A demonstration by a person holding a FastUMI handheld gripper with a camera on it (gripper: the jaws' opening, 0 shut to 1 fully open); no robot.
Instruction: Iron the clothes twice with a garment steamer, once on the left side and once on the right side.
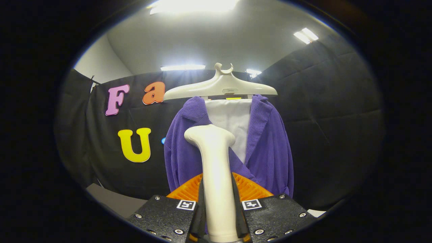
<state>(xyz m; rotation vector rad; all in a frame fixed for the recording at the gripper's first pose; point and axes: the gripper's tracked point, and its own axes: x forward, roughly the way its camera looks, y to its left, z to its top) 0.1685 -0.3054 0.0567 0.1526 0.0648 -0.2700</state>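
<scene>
The gripper [219, 206] is clenched on the garment steamer [216, 175], its two fingers pressing on either side of the steamer's pale handle, which rises straight up between them. The handle widens at its top into a rounded head [210, 135] that bends over toward the clothing beyond. Each finger carries a small square marker on its upper face, one on either side of the handle.

Just ahead of the fingers hangs the purple jacket [266, 152], a ribbed, corduroy-like garment with a broad collar and lapels. It hangs open at the front, and a white panel [233, 121] shows between the two lapels. The steamer's head stands in front of the jacket's left-hand lapel as seen from the gripper, overlapping the edge of the white panel; whether it touches the cloth cannot be told.

The jacket's shoulders sit on a pale, wide hanger [221, 86] with a forked top. Behind it is the booth's black cloth wall [330, 111], and above that a light ceiling with bright lamps [182, 67].
</scene>
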